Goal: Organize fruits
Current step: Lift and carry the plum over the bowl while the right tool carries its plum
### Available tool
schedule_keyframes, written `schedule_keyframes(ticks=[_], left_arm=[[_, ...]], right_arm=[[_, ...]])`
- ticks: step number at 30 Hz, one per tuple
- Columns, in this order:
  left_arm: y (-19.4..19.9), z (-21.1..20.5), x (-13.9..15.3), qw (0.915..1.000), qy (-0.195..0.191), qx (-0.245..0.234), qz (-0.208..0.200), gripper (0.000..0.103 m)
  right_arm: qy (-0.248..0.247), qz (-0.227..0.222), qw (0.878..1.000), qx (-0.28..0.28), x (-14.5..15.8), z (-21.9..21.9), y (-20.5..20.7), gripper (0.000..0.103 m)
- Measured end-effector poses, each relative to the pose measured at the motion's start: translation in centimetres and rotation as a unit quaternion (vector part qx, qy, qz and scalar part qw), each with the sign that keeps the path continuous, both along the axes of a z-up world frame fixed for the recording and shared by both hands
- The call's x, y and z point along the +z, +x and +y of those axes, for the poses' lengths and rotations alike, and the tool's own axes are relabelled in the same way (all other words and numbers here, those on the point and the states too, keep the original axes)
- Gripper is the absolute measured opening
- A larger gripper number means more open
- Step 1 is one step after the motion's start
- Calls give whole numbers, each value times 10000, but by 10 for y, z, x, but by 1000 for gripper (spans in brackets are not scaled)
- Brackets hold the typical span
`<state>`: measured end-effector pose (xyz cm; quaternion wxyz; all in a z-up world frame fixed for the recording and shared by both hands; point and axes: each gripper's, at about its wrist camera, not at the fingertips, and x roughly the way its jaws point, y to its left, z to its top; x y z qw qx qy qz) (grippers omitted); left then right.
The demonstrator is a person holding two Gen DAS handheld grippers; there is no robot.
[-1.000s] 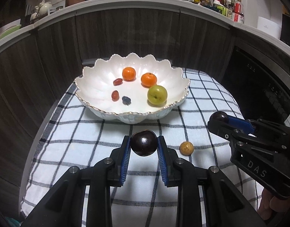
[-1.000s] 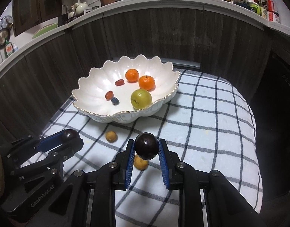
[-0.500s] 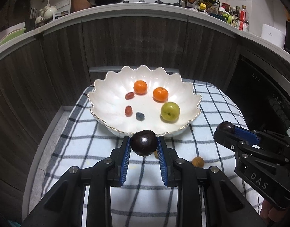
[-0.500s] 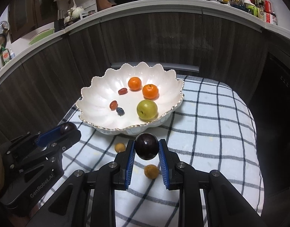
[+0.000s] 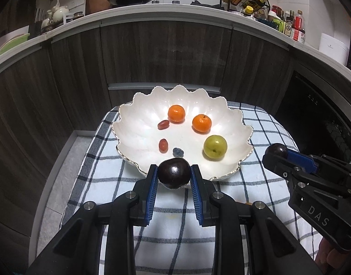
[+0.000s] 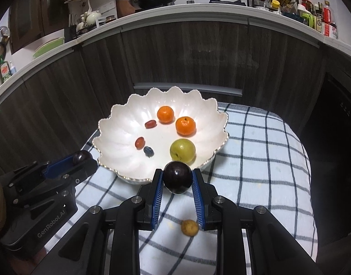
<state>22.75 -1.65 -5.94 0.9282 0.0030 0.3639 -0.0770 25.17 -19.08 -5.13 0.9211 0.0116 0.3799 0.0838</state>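
Here we hold two dark plums, round with no clear long axis. The left gripper (image 5: 174,178) pinches its plum (image 5: 174,173) between the blue pad tips; the right gripper (image 6: 177,181) pinches the other plum (image 6: 177,177) likewise. Both hang just before the scalloped rim of the bowl (image 6: 120,114). A small yellow fruit (image 6: 189,227) lies on the checked cloth (image 6: 262,160). Inside the bowl, bare room stays left of centre.

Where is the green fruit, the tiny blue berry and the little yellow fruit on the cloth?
green fruit (image 5: 215,147), left wrist view, middle of its skin.
blue berry (image 5: 178,152), left wrist view, its top.
yellow fruit (image 6: 189,227), right wrist view, its centre.
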Motion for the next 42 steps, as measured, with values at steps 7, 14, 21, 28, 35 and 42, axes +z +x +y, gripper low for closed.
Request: schedule_keyframes(ticks=[7,14,21,28,35,42], left_arm=[[15,7,7,10000,-19,-48,11,29],[32,12,10,9999,32,-104,45,29],[44,18,12,9999,46,-117,20,29],[56,24,9,9998,14,-203,27,29],[67,30,7,9994,42,-340,30,29],[80,32,0,9984,79,-530,166,29]], right_arm=[[-18,-5,10000,-93,6,5,13,27],[29,19,9999,-137,9,11,27,27],[31,30,9999,-162,10,17,35,27],[-16,85,9996,-266,9,22,44,27],[-62,220,9991,-358,1,28,50,27],[-83,325,9987,-378,-6,33,56,27]])
